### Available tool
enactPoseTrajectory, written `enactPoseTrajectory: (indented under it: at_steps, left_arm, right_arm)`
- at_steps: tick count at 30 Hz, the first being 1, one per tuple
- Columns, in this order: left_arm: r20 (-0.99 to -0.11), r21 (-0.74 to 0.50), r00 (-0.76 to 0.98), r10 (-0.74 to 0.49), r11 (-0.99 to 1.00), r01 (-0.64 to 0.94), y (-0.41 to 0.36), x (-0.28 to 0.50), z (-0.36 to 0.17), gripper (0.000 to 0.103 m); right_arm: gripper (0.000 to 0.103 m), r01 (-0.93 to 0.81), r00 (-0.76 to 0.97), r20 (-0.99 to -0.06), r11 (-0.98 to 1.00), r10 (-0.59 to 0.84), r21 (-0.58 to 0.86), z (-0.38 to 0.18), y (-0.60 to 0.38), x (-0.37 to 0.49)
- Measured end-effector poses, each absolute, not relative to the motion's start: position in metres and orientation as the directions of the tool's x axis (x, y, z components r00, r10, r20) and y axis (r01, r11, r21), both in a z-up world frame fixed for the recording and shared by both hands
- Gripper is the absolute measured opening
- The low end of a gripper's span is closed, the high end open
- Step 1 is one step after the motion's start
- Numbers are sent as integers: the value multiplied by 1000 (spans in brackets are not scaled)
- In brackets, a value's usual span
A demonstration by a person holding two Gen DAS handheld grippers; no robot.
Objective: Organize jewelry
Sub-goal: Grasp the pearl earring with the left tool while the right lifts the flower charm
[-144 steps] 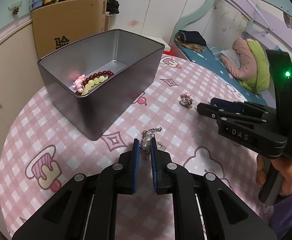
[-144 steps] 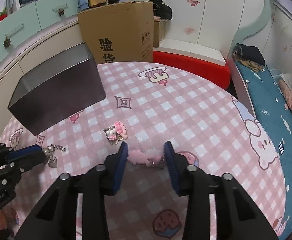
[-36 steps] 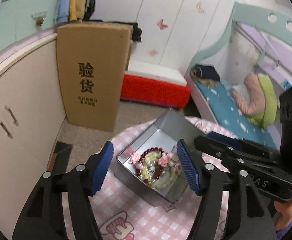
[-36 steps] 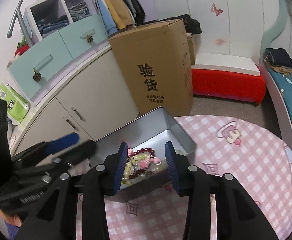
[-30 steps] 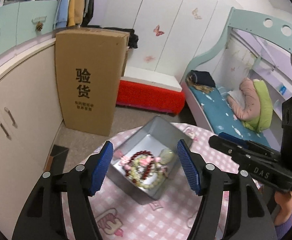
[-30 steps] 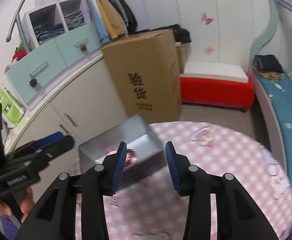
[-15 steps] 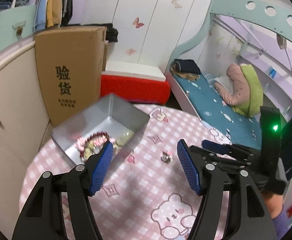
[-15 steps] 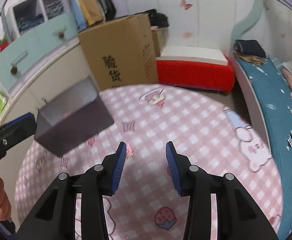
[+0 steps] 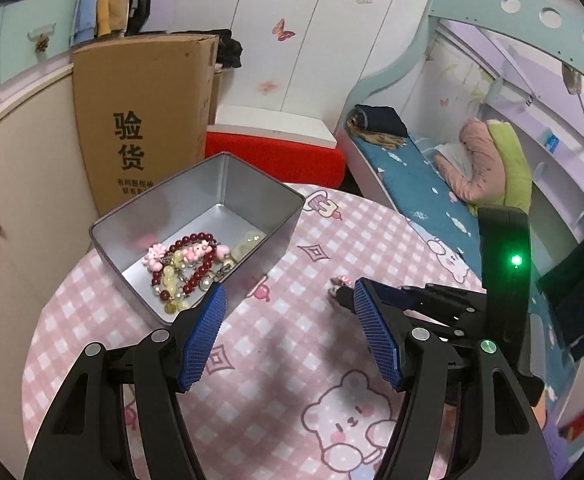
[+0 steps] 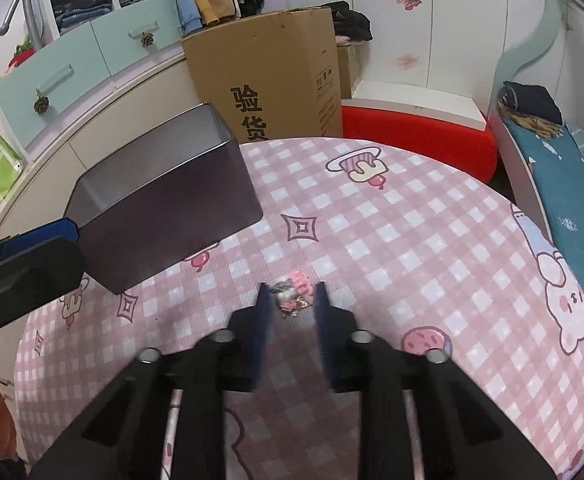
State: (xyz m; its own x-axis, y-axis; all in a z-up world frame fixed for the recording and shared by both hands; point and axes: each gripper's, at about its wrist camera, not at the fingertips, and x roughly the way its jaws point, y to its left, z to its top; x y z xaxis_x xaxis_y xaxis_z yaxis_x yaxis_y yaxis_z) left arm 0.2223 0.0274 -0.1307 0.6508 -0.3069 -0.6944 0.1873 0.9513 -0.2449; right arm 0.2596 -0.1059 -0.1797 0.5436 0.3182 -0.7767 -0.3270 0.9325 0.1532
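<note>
A silver metal tin [image 9: 260,184] stands on the round pink checked table [image 9: 292,380] and holds red and yellow bead bracelets and pink charms [image 9: 186,262]. My left gripper [image 9: 292,328] is open and empty above the table, near the tin's front corner. A small pink and silver charm [image 10: 294,291] lies on the table. My right gripper [image 10: 292,308] is open, low over the table, with its fingertips on either side of that charm. The charm also shows in the left wrist view [image 9: 339,283], just beyond the right gripper's tips. The tin [image 10: 164,208] stands to the right gripper's left.
A tall cardboard box [image 9: 140,120] stands behind the table next to cream cabinets. A red bench [image 10: 416,140] and a bed with blue bedding [image 9: 420,176] lie beyond the table's far and right edges.
Both grippers have dropped from above the tin toward the table. The right gripper has come down around the pink charm. The left gripper stays open and empty.
</note>
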Motion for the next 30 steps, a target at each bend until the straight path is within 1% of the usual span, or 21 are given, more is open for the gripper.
enactPoseTrajectory:
  at_steps: [2,7,12,17,21,24,29,30]
  left_arm:
    - [-694,-247,651,-310,950,189,27,222,-130,65]
    - [-696,-250,648,-311,950,187,28,222,-130,65]
    - [-706,-241,630,-324,946,216,17,221,-134,65]
    - [-743,-232,576,-340,939,255,-8,232,-154,65]
    - [-763,-183,576,-295,952,247,-34,243,-171,65]
    - [-774,-193,559,-297,952,239,-45,252,-181,65]
    - [-791,-132,561,-245,963,234,-59,261,-194,64]
    - [-793,-124,561,-239,964,235,-61,262,-195,56]
  right_arm:
    - [10,-324,548,-772,933,321,158,-179,-109,260]
    - [10,-312,541,-761,926,358,213,-177,-122,256]
    - [10,-283,555,-760,936,338,209,-175,-139,247]
    - [10,-248,576,-760,950,302,190,-174,-161,230]
    - [10,-224,585,-760,957,282,183,-177,-177,219]
    - [10,-206,583,-760,958,286,202,-181,-189,215]
    - [10,-205,583,-758,955,294,214,-185,-192,215]
    - [10,-207,583,-757,955,295,213,-186,-192,215]
